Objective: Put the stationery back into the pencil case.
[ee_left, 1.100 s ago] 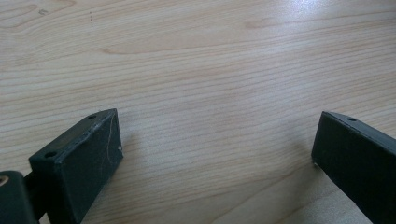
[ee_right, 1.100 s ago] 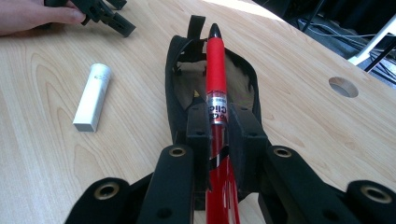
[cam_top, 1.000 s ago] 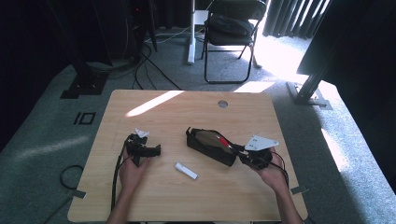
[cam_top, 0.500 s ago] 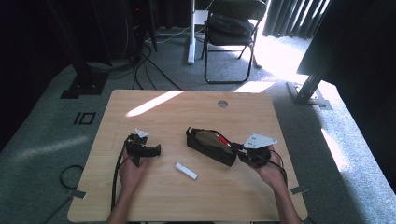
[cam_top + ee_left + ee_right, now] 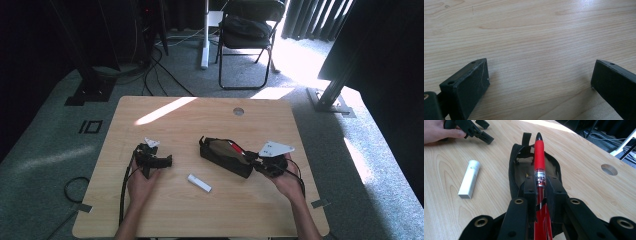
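The right gripper (image 5: 540, 192) clamps a red pen (image 5: 539, 157) over the open black pouch (image 5: 517, 173), ready to lower it in; the left gripper (image 5: 539, 82) rests with jaws wide apart

The light wooden tabletop (image 5: 165, 130) has a round hole (image 5: 238, 111) toward twelve o'clock. An open black pouch (image 5: 222, 156) lies near its centre, and a white stick (image 5: 199, 183) lies at seven o'clock of the pouch.

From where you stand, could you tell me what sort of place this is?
Probably a recording studio or lab: a lone wooden table on grey carpet, black curtains around it, and stand bases with cables on the floor.
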Action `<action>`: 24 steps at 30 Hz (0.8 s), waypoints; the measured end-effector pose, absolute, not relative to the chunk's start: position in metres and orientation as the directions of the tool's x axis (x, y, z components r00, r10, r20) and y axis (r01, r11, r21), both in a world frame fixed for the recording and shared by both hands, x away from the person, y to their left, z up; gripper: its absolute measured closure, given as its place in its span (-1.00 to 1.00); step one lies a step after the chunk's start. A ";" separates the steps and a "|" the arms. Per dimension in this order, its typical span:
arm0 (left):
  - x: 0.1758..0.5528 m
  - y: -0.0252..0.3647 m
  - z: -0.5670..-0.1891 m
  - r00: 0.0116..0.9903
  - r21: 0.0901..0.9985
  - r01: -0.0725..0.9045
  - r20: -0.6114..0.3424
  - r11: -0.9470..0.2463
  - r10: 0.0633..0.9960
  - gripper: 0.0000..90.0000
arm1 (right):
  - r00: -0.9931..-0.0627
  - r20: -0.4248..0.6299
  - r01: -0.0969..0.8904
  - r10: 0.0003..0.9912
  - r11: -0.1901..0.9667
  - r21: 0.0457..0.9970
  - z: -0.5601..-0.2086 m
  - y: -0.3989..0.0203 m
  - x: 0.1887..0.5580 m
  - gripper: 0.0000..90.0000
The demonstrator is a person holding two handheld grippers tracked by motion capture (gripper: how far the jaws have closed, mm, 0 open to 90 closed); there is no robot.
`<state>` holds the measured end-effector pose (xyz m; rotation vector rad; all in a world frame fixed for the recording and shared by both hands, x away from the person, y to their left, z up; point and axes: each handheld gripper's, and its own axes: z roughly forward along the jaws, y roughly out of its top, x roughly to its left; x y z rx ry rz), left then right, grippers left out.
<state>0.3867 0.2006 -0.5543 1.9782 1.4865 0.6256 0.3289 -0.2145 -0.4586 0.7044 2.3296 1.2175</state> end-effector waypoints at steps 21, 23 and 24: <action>0.387 0.201 -0.554 0.268 0.693 0.690 0.024 -0.209 0.963 -0.96 | -0.790 -0.121 0.241 0.601 0.486 0.840 -0.456 -0.208 0.338 0.77; 0.387 0.201 -0.554 0.269 0.692 0.691 0.024 -0.210 0.963 -0.96 | -0.789 -0.117 0.245 0.603 0.484 0.840 -0.456 -0.208 0.339 0.77; 0.387 0.201 -0.554 0.268 0.693 0.690 0.024 -0.209 0.963 -0.96 | -0.789 -0.117 0.245 0.603 0.483 0.840 -0.456 -0.207 0.339 0.77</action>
